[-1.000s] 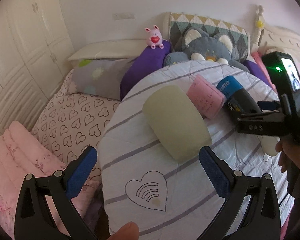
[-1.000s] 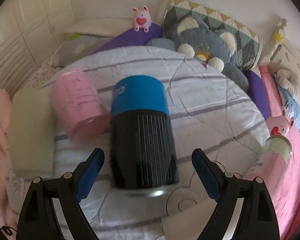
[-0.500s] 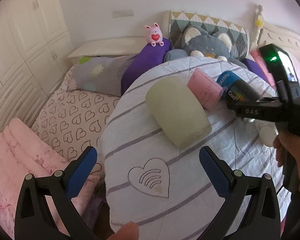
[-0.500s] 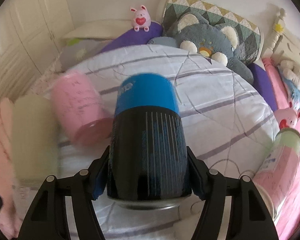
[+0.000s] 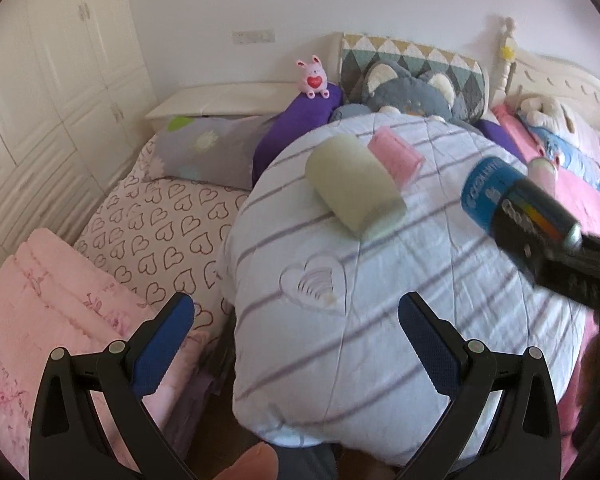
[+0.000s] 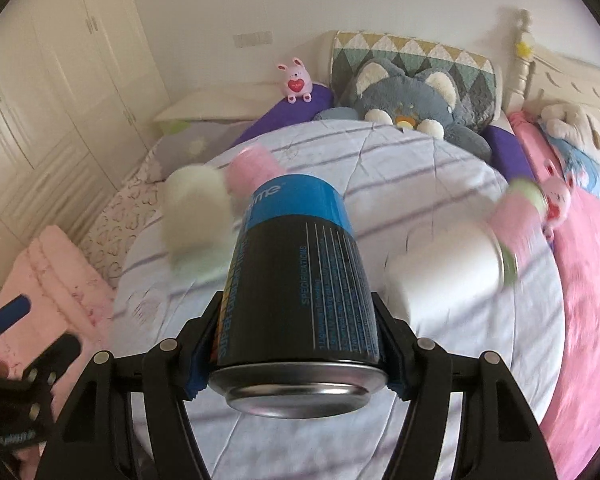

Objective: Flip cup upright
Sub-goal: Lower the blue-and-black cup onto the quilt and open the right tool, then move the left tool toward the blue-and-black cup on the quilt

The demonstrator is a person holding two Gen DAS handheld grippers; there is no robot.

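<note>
Right gripper (image 6: 296, 360) clamped on black metal cup with blue band (image 6: 300, 280), centre of right wrist frame, lifted off striped quilt (image 5: 380, 320), tilted. Left gripper (image 5: 296, 336) spread apart, empty, bottom of frame.

Risks, as judged: smooth tapered wall may slip in pads during rotation; soft quilt may tip cup on release; swing may knock pale green cylinder cup (image 5: 354, 188) or white cup (image 6: 440, 276).

Unclear: which end is cup's mouth; neighbours motion-blurred; right gripper mostly cut off at right edge of left wrist view.

Home bedroom: bed with headboard (image 5: 556, 76), pillows (image 5: 208, 152), plush toy (image 6: 404, 96), white wardrobe (image 5: 60, 60).
</note>
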